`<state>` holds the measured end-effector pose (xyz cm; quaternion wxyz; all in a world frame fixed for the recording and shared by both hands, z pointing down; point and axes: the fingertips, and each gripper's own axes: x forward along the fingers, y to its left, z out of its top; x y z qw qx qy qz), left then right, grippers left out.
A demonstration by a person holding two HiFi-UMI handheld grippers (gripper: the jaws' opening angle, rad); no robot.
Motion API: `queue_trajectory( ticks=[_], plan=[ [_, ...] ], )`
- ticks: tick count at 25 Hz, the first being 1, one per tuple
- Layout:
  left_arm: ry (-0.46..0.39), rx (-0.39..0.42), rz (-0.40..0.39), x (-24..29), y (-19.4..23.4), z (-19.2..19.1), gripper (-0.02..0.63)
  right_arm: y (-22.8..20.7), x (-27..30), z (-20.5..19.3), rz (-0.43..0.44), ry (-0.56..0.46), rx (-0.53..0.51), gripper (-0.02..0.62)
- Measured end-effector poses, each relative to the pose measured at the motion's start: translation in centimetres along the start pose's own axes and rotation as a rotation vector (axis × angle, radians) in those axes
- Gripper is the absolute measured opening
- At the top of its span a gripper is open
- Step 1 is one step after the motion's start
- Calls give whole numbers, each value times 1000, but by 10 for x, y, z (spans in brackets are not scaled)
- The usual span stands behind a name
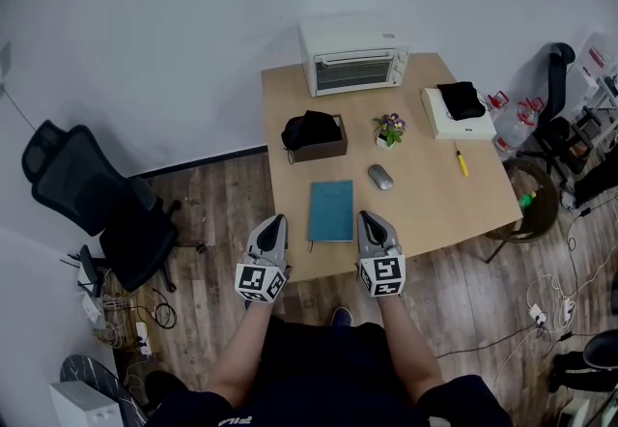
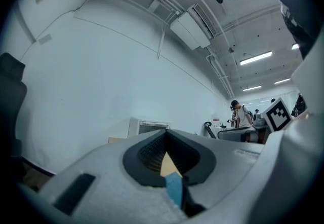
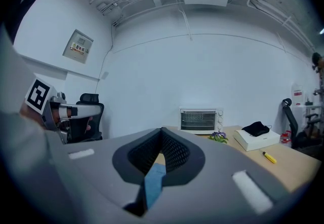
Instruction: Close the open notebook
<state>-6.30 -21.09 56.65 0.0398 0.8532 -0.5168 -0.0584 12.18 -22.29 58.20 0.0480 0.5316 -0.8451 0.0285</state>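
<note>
Notebook (image 1: 331, 211) position: flat on the table (image 1: 435, 193), just ahead of both jaw sets and in the gap between them, teal cover uppermost. We read a single rectangle with no facing page exposed, so we judge the cover already down. The closing step looks complete rather than pending.

Left gripper (image 1: 277, 220): jaws clenched, pads together, nothing clamped. The teal sliver past the pads in the left gripper view is the notebook lying beyond the tips, not a thing gripped. Right gripper (image 1: 368, 218): the same condition, with pads pressed together on nothing and the cover visible ahead of the tips.

We judge the reason for this posture as follows. Both grippers sit at the table's near edge, one to each side of the notebook and apart from it, so neither loads the cover. Closed jaws present a narrow blunt tip — suited to pressing a cover flat, not to pinching it. Mouse (image 1: 380, 177) lies further ahead of the right jaws, apart from the notebook.
</note>
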Motion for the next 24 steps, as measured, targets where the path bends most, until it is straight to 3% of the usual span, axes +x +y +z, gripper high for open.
queue_trajectory(
  ticks=[24],
  plan=[
    [14, -5, 1, -4, -1, -3, -5, 2, 0, -6, 22, 9, 70, 8]
  ],
)
